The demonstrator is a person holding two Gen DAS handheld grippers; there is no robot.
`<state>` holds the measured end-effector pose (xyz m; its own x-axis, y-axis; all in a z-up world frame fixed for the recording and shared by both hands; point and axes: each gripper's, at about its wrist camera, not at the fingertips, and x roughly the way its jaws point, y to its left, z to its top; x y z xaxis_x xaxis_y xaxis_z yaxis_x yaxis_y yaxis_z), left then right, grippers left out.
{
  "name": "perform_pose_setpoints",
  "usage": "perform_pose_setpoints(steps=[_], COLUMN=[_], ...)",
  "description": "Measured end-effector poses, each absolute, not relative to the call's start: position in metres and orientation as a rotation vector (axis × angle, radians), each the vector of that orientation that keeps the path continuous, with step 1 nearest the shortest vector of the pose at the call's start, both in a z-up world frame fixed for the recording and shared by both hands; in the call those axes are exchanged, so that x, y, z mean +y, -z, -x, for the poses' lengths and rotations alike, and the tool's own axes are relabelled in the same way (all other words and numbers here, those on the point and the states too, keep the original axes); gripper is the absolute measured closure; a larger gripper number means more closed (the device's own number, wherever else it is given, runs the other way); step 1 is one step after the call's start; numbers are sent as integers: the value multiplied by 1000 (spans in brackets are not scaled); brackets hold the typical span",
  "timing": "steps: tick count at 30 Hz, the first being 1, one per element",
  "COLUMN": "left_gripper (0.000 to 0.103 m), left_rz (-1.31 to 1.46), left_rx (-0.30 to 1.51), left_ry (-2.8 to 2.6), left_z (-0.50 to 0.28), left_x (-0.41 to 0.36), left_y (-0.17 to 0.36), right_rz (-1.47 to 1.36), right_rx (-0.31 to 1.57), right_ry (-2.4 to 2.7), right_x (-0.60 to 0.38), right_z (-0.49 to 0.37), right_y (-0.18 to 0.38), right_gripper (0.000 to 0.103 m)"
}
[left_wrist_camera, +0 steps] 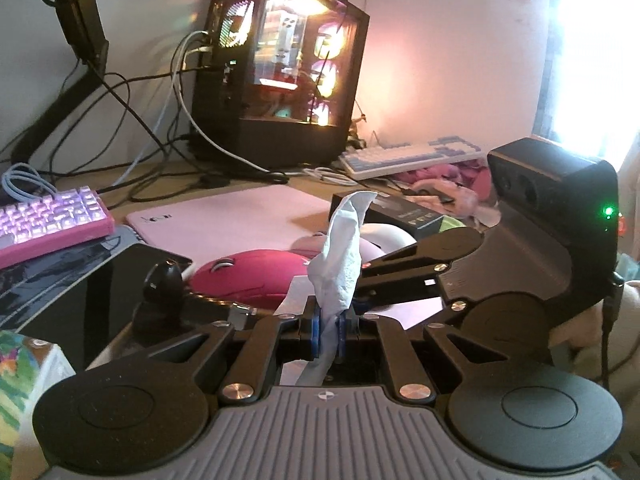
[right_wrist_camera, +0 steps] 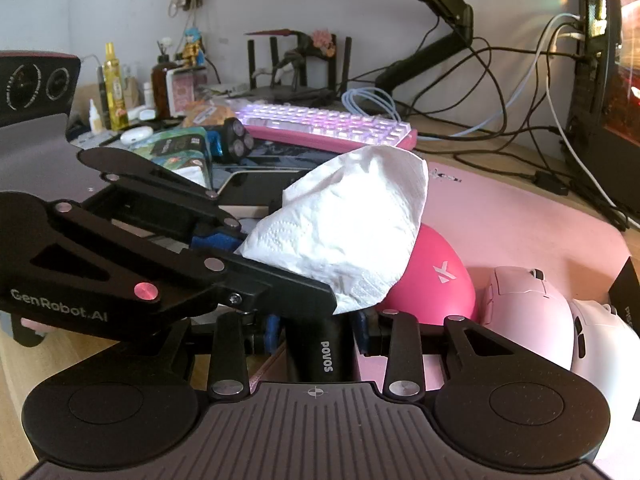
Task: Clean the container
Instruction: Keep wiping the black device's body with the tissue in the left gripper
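A light wooden desk (right_wrist_camera: 10, 364) carries everything. At its back stands a black glass-sided computer case (left_wrist_camera: 280, 80), lit inside with orange and pink. A pale pink rectangular desk mat (left_wrist_camera: 240, 216) covers the middle, and behind it lies a pink backlit keyboard (right_wrist_camera: 328, 124).

The left gripper (left_wrist_camera: 326, 332), black with blue pads, is clamped tight on a crumpled white paper tissue (right_wrist_camera: 344, 232). In the left wrist view the sheet stands up from between the pads. In the right wrist view this gripper reaches in from the left, and the tissue fans out in front of a magenta computer mouse (right_wrist_camera: 440, 280); whether it touches the mouse cannot be told.

The right gripper (right_wrist_camera: 320, 332) is closed on a black cylindrical container marked POVOS (right_wrist_camera: 326, 354). Only a short stretch of it shows between the jaws, low in the middle of the right wrist view and just under the tissue's lower edge.

Right of the magenta mouse sit a pale pink mouse (right_wrist_camera: 528, 312) and a white mouse (right_wrist_camera: 600, 340), side by side on the mat
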<state>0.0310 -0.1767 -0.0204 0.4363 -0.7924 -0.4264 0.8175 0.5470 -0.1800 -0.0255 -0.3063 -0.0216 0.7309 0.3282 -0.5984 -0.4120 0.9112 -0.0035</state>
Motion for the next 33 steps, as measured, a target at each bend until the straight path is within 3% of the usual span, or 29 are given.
perform_pose_setpoints(steps=[19,33], left_gripper=[91,91], left_rz=[-10,-49], left_rx=[492,491], left_ry=[777,893], left_z=[-48,-37], left_x=[-163,-172], left_y=[17,17], right_rz=[140,139], right_rx=[631,631], right_ry=[-408,-409], right_x=[-306,-307], right_z=[26,26], right_y=[22,22], right_gripper=[64,64])
